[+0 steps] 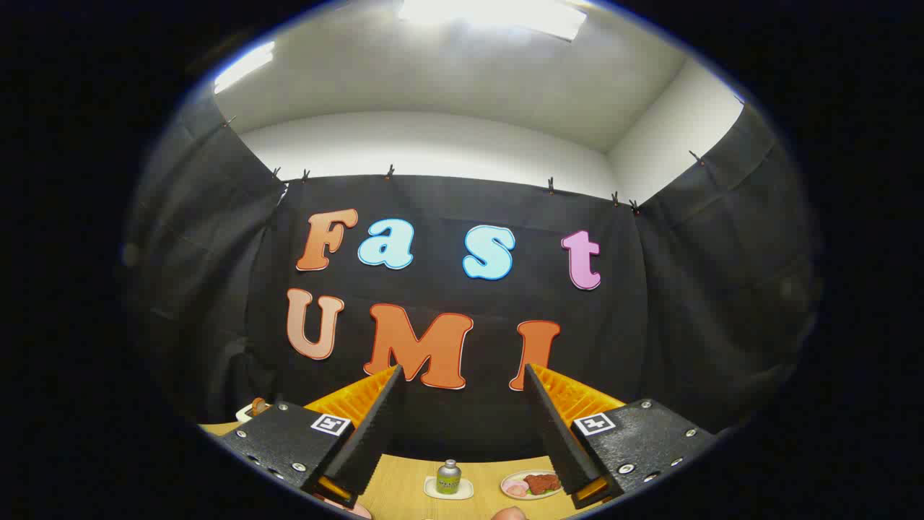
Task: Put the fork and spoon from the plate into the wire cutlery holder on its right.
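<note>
Wooden counter (404,491) surface shows low between and below the two fingers of the tool (462,426). The fingers stand wide apart and hold nothing. The tool is raised and aimed nearly level at the booth's cloth wall, so most of the counter lies beneath its line of sight.

Fork, spoon and wire cutlery holder cannot be made out from this pose. A pink rim (346,509) sits under the left finger at the near edge; whether it belongs to the task's plate cannot be told. The coming move therefore appears to call for pitching the tool downward toward the near counter.

Other items ahead: a small can (448,477) on a white tray (433,492), centred between the fingers, and a dish of food (531,484) just beside the right finger. A pale object (249,412) lies beyond the left finger.
</note>
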A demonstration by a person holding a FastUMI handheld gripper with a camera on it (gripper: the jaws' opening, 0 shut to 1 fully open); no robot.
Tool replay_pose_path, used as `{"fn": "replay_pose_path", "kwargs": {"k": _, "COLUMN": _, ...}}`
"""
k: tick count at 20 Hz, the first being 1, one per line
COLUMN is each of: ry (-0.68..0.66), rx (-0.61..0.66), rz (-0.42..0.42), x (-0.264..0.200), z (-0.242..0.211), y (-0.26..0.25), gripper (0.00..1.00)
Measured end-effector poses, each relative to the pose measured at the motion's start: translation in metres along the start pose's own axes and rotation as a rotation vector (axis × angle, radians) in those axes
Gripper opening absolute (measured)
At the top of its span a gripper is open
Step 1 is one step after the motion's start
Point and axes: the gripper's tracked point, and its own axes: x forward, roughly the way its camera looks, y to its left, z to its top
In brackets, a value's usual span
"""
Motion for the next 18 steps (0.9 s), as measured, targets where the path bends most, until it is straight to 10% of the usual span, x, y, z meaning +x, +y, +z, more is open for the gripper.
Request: {"fn": "replay_pose_path", "kwargs": {"k": 18, "ry": 0.047, "rx": 0.024, "rz": 0.046, "x": 0.003, "z": -0.011, "y": 0.03, "gripper": 0.96}}
